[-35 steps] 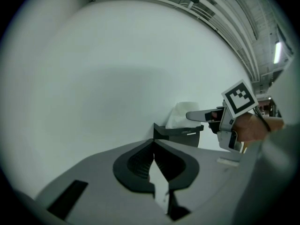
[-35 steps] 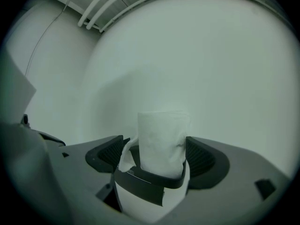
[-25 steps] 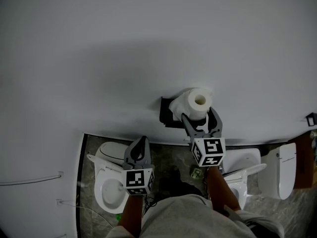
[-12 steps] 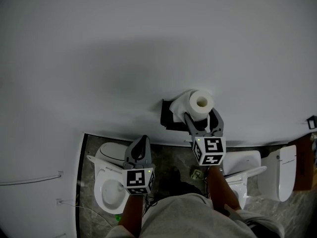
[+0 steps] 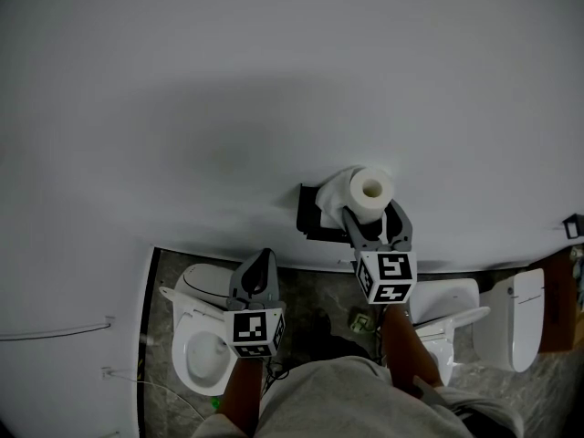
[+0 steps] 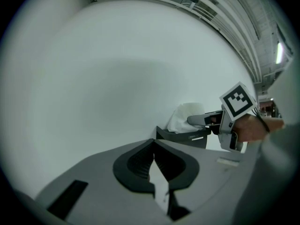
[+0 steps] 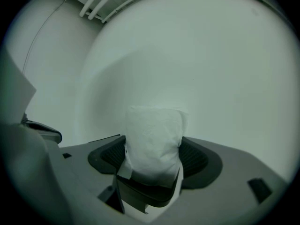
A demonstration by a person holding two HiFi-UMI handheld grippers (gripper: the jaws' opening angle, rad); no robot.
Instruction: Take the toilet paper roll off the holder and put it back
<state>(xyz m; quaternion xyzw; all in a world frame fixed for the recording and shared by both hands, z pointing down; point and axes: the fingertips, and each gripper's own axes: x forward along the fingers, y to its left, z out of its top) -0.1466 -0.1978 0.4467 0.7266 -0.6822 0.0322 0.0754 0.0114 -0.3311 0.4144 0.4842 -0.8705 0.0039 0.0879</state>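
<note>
Toilet paper roll stands on the black holder fixed to the white wall. Its long axis is upright. The cardboard core opening faces up and is seen only in the head view.

Right gripper reaches in with one finger on each side of the roll. Its jaws have just been closing, and the right gripper view shows both ribbed pads meeting the roll's sides. That view alone shows a loose paper tail at the roll's lower left.

Left gripper hangs well apart to the lower left, fingers pressed together on nothing. Its view gives the roll's side profile. The head view alone shows white toilets below.
</note>
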